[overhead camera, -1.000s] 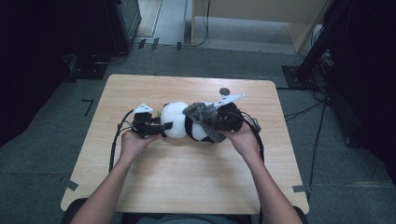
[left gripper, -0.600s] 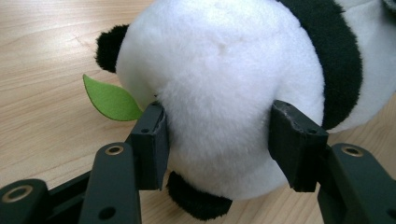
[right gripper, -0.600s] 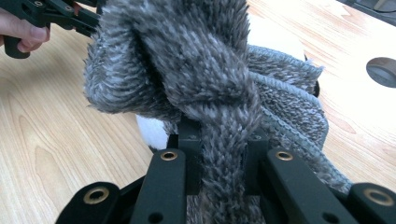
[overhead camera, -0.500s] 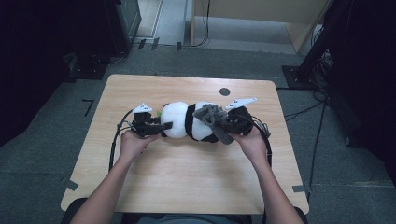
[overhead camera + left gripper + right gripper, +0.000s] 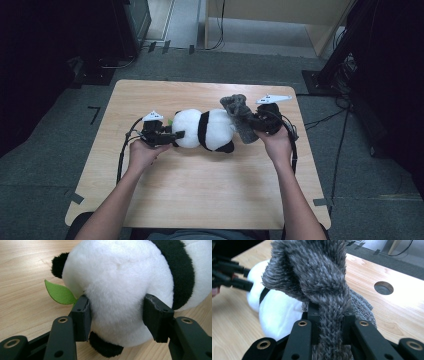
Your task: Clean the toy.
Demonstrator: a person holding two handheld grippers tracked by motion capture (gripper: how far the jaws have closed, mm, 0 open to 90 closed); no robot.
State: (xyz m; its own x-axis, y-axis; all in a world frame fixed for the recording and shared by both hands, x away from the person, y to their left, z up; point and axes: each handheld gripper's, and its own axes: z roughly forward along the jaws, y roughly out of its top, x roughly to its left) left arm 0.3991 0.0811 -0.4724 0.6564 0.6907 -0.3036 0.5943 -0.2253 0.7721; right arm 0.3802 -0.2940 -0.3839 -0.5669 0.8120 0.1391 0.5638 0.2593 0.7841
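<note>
A black-and-white panda plush (image 5: 205,131) lies on its side in the middle of the wooden table (image 5: 200,200). My left gripper (image 5: 176,135) is shut on its white head from the left. In the left gripper view both pads (image 5: 81,315) press into the plush (image 5: 120,277), and a green felt leaf (image 5: 60,293) sticks out beside it. My right gripper (image 5: 252,124) is at the panda's right end, shut on a grey fuzzy cloth (image 5: 239,116). In the right gripper view the cloth (image 5: 319,277) bunches up above the closed gripper (image 5: 330,325), with the panda (image 5: 277,312) behind it.
A round cable hole (image 5: 383,287) sits in the tabletop beyond the cloth. Cables trail from both grippers over the table. Dark equipment racks (image 5: 125,25) and floor cables surround the table. The near half of the tabletop is bare wood.
My right gripper has moved to the right with the grey cloth, drawing it off the panda's body, which now lies uncovered. The left gripper has kept still on the head.
</note>
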